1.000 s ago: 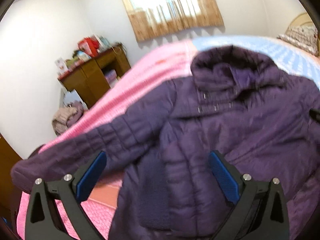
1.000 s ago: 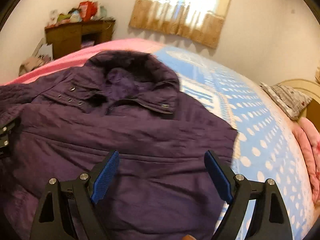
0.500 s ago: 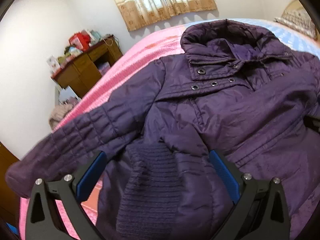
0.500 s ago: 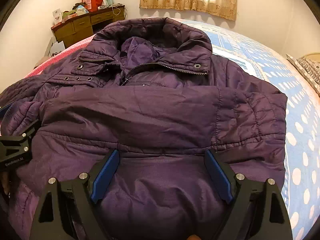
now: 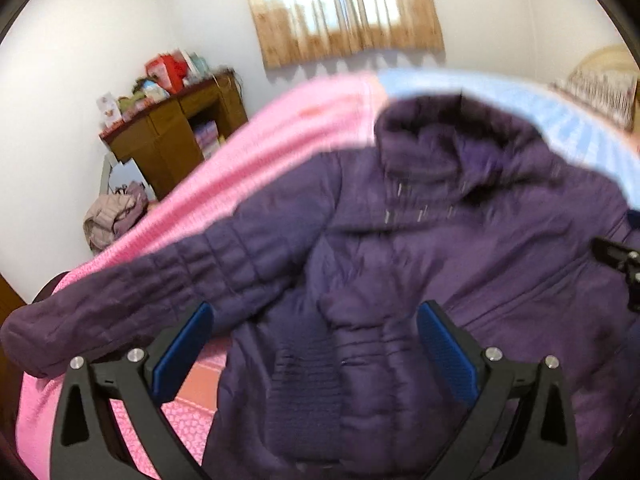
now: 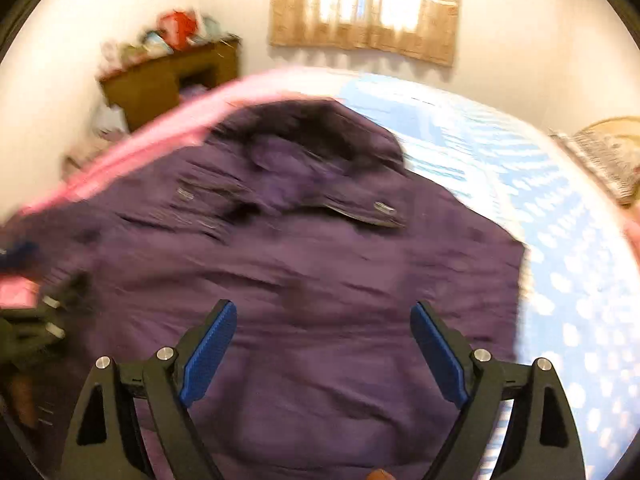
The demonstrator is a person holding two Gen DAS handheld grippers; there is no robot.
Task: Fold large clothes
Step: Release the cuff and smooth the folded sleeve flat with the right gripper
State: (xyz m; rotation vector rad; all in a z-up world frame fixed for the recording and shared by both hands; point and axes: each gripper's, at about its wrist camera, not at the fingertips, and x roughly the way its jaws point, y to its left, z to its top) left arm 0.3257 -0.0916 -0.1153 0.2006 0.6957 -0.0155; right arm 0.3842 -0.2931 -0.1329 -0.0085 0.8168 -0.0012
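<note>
Both views blurred now; half second ago sharp. Purple jacket (image 5: 460, 264) sits lower and smaller in both views than half second ago: collar dropped from near top of picture toward middle, more wall, curtain (image 5: 344, 12) and wooden desk (image 5: 172, 136) showing above far edge of bed (image 5: 280, 140). Framing close to that of one second ago. Left gripper (image 5: 312, 344) and right gripper (image 6: 322, 344) have drawn back from jacket. Jacket's lie on bed unaltered as far as blur allows.

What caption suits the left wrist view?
Open left gripper above a quilted purple jacket spread on a pink-and-blue bed, one sleeve extended.
</note>
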